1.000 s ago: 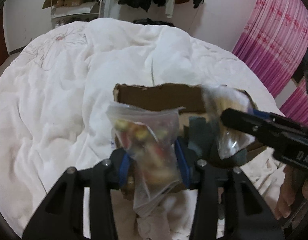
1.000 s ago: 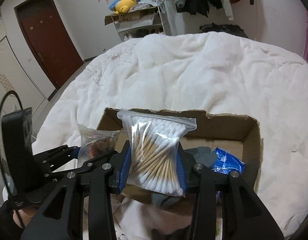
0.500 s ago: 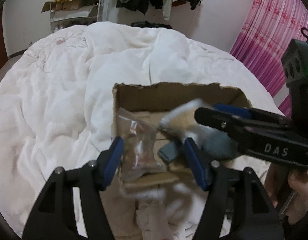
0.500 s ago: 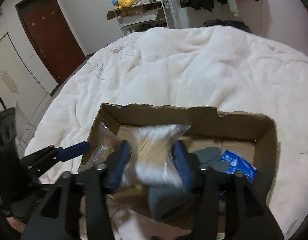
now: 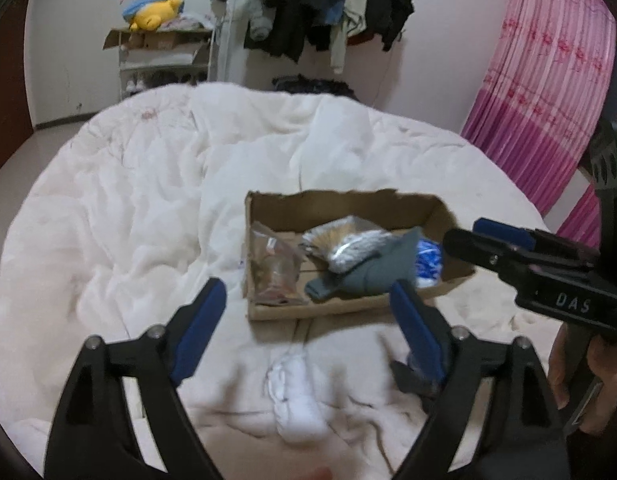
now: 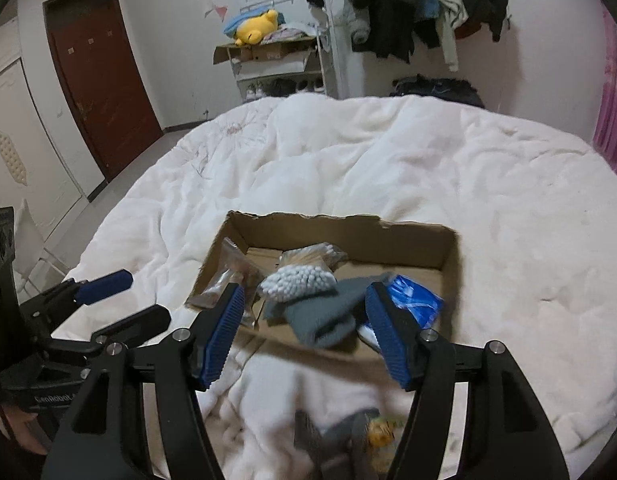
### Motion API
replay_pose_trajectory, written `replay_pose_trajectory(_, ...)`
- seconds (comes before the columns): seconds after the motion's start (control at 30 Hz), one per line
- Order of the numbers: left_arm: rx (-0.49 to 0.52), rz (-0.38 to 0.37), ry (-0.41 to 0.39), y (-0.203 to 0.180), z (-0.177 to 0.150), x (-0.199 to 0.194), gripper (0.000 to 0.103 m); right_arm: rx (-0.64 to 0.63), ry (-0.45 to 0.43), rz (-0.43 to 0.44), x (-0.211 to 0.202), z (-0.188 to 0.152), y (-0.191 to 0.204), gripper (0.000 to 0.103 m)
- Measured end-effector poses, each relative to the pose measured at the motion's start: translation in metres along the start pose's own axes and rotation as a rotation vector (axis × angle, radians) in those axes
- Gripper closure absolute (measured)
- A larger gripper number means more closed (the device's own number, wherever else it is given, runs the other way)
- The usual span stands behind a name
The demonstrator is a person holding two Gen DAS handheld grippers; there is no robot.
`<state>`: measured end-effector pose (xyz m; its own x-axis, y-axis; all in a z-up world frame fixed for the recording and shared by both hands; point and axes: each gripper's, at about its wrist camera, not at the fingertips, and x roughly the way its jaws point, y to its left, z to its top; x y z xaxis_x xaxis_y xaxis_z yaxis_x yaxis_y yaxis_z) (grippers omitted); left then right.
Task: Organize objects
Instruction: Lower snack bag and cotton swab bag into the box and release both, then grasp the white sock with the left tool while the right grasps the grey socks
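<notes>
Now both bags (image 6: 296,276) lie released inside the cardboard box (image 6: 340,228).

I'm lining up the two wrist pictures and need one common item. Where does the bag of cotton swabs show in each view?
Left wrist view: the bag of cotton swabs lies in the middle of the cardboard box, just above centre, partly on the grey sock.
Right wrist view: it lies at picture centre, inside the box, left of the sock.
Shared landmark: the yellow plush toy on the far shelf.
</notes>
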<state>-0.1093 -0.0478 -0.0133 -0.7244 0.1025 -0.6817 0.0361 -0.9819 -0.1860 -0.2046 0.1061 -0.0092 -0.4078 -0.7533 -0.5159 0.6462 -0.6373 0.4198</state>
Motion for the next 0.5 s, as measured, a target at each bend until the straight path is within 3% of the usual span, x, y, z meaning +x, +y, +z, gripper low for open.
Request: replay_pose_trajectory(0.5, 0.038, -0.033, -0.035, -0.037, -0.028, -0.071, 0.015, 0.005, -0.056, -0.029, -0.095, -0.031, 0.002, 0.037)
